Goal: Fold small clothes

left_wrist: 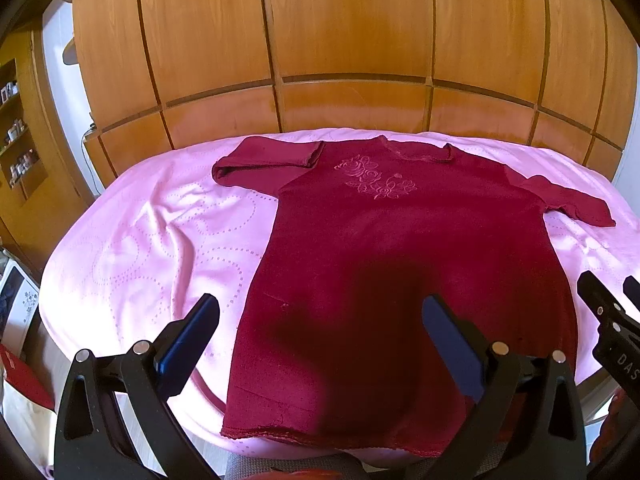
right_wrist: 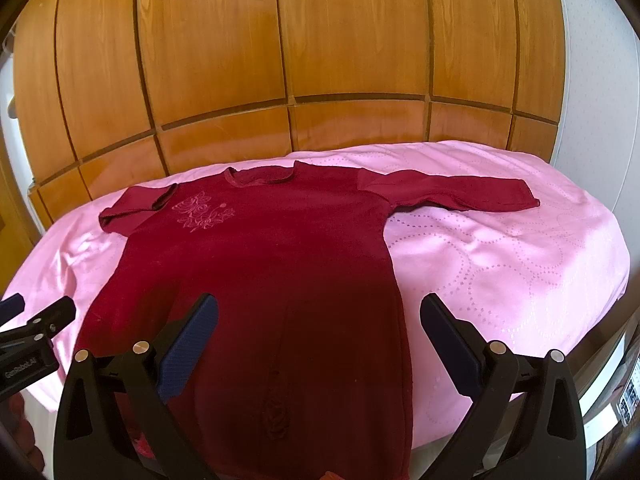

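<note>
One dress point(left_wrist: 400, 248) spread flat across frame centre on a pink sheet point(left_wrist: 132, 248), neckline toward the wooden panels point(left_wrist: 344, 40) at the top, hem point(left_wrist: 320, 438) at the lower edge near the sheet's drop-off. Bare sheet left and right of the body; one sleeve point(right_wrist: 460, 196) stretched toward the right, the other point(left_wrist: 264, 158) doubled back at upper left. Dark red, soft knit, rose embroidery point(left_wrist: 374, 180) on the chest; sheet smooth with dotted curls and a few creases. Left gripper point(left_wrist: 320, 312) spread wide over the lower left edge, holding nothing. Right gripper point(right_wrist: 320, 312) equally wide over the lower right edge, empty too.
</note>
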The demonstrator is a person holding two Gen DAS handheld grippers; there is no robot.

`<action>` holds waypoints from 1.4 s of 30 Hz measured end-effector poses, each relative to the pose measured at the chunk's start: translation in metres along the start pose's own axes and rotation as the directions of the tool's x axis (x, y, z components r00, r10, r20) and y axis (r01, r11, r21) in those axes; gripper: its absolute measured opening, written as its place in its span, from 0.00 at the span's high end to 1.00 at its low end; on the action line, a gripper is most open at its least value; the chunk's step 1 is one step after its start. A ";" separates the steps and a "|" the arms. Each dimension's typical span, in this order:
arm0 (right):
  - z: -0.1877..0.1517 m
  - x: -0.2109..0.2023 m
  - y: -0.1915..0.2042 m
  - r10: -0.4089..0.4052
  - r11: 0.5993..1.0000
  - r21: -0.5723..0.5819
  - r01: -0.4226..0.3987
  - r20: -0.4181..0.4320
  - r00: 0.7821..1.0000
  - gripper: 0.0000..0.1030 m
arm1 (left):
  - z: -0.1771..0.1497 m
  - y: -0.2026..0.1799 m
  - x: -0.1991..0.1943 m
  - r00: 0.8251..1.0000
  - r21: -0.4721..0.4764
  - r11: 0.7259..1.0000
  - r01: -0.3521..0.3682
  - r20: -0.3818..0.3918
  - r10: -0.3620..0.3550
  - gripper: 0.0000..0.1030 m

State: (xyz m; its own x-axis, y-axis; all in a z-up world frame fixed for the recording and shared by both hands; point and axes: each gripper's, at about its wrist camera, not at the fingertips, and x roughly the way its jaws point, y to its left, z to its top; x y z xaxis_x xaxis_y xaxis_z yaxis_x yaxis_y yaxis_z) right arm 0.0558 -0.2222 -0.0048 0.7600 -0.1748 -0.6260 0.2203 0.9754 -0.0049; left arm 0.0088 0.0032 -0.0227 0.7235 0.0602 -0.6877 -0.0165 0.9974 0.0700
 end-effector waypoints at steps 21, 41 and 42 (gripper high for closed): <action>-0.017 0.038 0.014 0.064 0.993 -0.090 -0.075 -0.116 0.991 0.03 | -0.017 0.020 0.048 0.996 -0.043 0.998 0.036 -0.081 -0.039 0.02; 0.037 0.136 0.087 0.344 0.915 -0.146 -0.376 -0.204 0.917 0.25 | 0.031 0.085 0.183 0.992 -0.171 0.982 -0.078 -0.110 0.060 0.02; 0.044 0.145 0.099 0.373 0.897 -0.164 -0.409 -0.214 0.903 0.33 | 0.035 0.086 0.190 0.988 -0.165 0.980 -0.114 -0.118 0.095 0.02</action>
State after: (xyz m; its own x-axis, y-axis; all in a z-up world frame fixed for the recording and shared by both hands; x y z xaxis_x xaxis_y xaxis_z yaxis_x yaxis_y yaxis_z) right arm 0.2147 -0.1571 -0.0619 0.6373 0.2345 -0.7341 -0.2138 0.9690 0.1240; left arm 0.1691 0.0995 -0.1226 0.6320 0.1594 -0.7584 -0.2127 0.9767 0.0281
